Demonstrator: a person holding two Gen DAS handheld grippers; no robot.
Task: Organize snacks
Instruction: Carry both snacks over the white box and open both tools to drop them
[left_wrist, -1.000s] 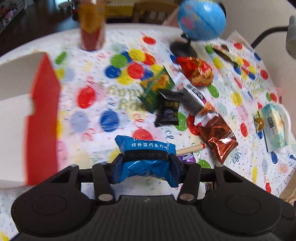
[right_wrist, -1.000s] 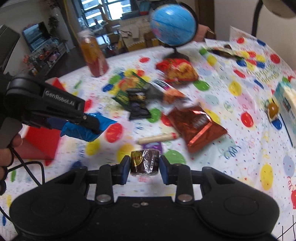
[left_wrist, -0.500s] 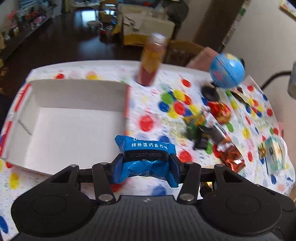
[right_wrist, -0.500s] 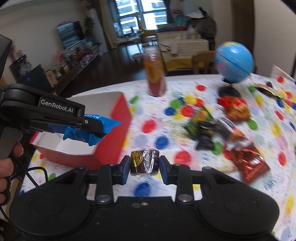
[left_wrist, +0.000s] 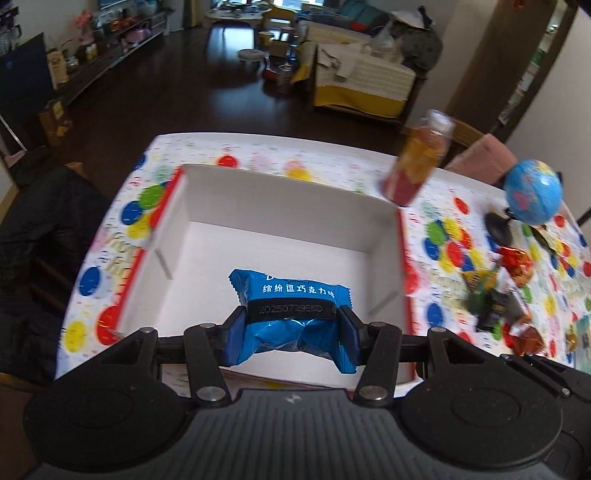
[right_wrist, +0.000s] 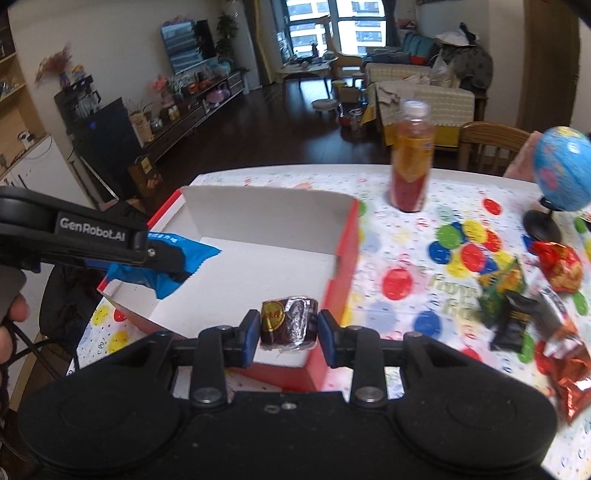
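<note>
Above: both grippers held snacks over the open white cardboard box with red outer walls (left_wrist: 280, 206).
Its near wall was hidden behind the left gripper (left_wrist: 290, 325), clamped on a blue foil packet (left_wrist: 291, 295); the right gripper (right_wrist: 289, 330), angled downward, pinched a brown foil-wrapped sweet (right_wrist: 289, 323); table snacks were blurred.

Home living rm: sofa (right_wrist: 417, 85), TV (right_wrist: 177, 46), party-cloth table (right_wrist: 406, 258)
</note>
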